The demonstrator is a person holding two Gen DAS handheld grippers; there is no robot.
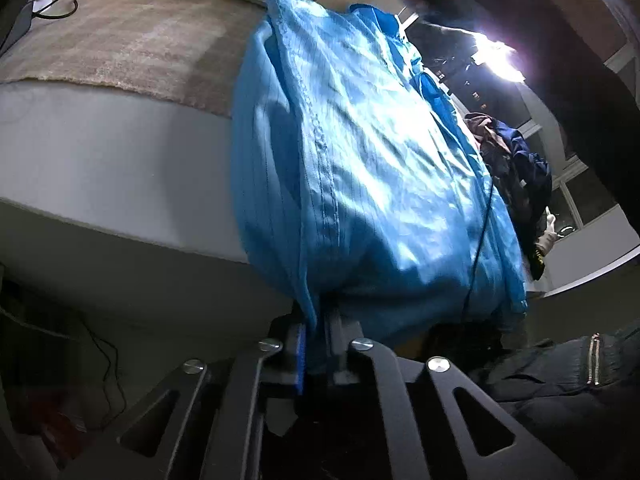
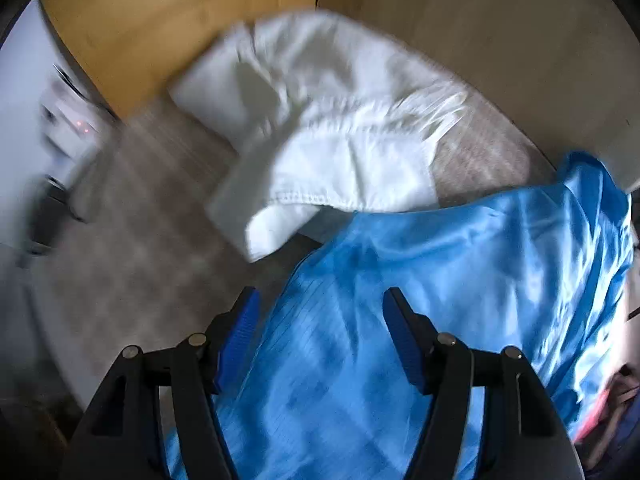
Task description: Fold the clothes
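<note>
A shiny light-blue garment (image 1: 360, 160) lies stretched across the beige bed cover (image 1: 120, 40) and hangs over its near edge. My left gripper (image 1: 316, 344) is shut on the garment's near hem, and the cloth is pinched between its blue pads. In the right wrist view, my right gripper (image 2: 320, 320) hovers over the same blue garment (image 2: 400, 300). Its jaws stand wide apart, and the cloth spreads beneath them without touching the pads. A folded white garment (image 2: 320, 132) lies just beyond the blue one, towards the wooden headboard (image 2: 180, 20).
A heap of dark clothes (image 1: 516, 168) sits on the far right of the bed. A black zipped jacket (image 1: 560, 380) lies lower right. A white device with red lights (image 2: 72, 120) and cables (image 1: 60, 4) are at the left. The person's dark sleeve (image 1: 580, 100) reaches overhead.
</note>
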